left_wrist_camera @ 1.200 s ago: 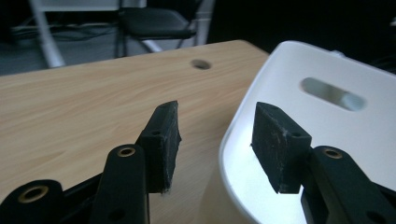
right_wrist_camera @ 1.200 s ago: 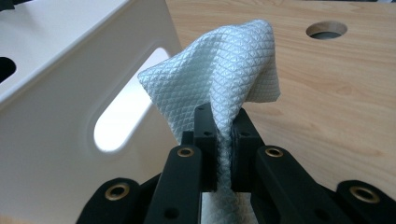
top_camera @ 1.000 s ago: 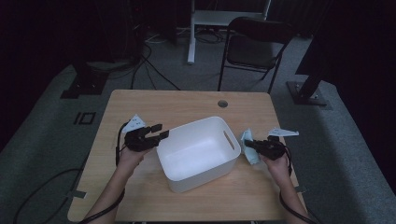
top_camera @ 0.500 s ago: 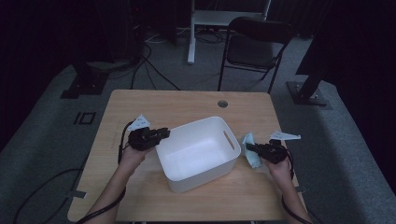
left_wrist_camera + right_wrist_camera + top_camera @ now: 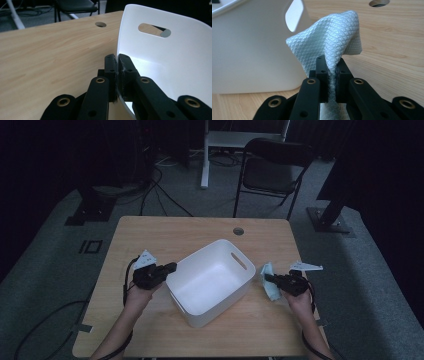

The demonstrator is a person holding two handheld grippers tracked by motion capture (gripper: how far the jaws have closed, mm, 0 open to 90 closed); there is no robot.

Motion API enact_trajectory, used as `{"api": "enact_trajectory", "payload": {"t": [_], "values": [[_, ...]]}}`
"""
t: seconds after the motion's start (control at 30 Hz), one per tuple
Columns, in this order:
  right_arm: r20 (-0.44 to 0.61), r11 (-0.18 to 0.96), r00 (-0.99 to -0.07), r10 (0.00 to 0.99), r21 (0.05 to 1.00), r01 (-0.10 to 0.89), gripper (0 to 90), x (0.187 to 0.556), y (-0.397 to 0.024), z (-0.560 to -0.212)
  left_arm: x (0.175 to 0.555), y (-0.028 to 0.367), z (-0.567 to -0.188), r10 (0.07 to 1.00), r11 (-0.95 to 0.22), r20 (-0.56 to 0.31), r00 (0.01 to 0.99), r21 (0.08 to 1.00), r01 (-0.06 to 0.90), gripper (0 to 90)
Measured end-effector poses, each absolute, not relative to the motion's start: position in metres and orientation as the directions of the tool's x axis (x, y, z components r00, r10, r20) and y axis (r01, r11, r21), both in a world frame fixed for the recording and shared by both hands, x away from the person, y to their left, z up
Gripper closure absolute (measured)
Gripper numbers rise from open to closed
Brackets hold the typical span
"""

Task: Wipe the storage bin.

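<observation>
L gripper (image 5: 117,65) has just been closing and now pinches the white bin's (image 5: 212,280) near wall mid-table, R gripper (image 5: 332,68) clamps pale-blue cloth (image 5: 332,35) beside bin, so wiping looks ready to start.

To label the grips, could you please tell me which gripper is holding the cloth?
The right gripper: it pinches the pale blue cloth. The left gripper clamps the white bin wall instead.

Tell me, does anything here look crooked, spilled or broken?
Nothing spilled or broken. The white tub sits skewed to the table edges, with the left claw pinching its wall. The right claw holds a crumpled pale blue cloth beside the tub.
</observation>
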State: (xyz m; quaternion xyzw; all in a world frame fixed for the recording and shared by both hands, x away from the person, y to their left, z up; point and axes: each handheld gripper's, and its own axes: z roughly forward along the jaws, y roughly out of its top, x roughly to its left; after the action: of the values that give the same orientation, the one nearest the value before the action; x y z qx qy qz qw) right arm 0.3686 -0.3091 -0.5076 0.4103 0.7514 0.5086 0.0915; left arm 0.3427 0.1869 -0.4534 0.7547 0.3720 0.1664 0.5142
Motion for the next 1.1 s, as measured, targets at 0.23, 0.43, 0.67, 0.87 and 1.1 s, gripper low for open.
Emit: {"api": "enact_trajectory", "payload": {"t": [0.23,0.43,0.67,0.87,1.1], "values": [[0.283,0.14,-0.642,0.713,0.839,0.526,84.4,0.367,-0.31,-0.506,0.328,0.184,-0.453,0.751,-0.198,-0.117,0.649,0.899,0.391,86.0],[0.279,0.154,-0.641,0.715,0.832,0.533,84.3,0.367,-0.307,-0.509,0.339,0.19,-0.453,0.725,-0.171,-0.168,0.667,0.895,0.412,75.2],[0.28,0.153,-0.641,0.715,0.832,0.533,84.4,0.367,-0.306,-0.509,0.353,0.185,-0.457,0.661,-0.192,-0.188,0.726,0.894,0.406,67.4],[0.279,0.155,-0.638,0.718,0.829,0.537,84.3,0.367,-0.306,-0.51,0.355,0.184,-0.458,0.657,-0.194,-0.195,0.728,0.89,0.413,74.7],[0.283,0.152,-0.637,0.717,0.828,0.54,84.3,0.367,-0.307,-0.51,0.349,0.179,-0.458,0.703,-0.197,-0.165,0.692,0.89,0.411,86.4]]}}
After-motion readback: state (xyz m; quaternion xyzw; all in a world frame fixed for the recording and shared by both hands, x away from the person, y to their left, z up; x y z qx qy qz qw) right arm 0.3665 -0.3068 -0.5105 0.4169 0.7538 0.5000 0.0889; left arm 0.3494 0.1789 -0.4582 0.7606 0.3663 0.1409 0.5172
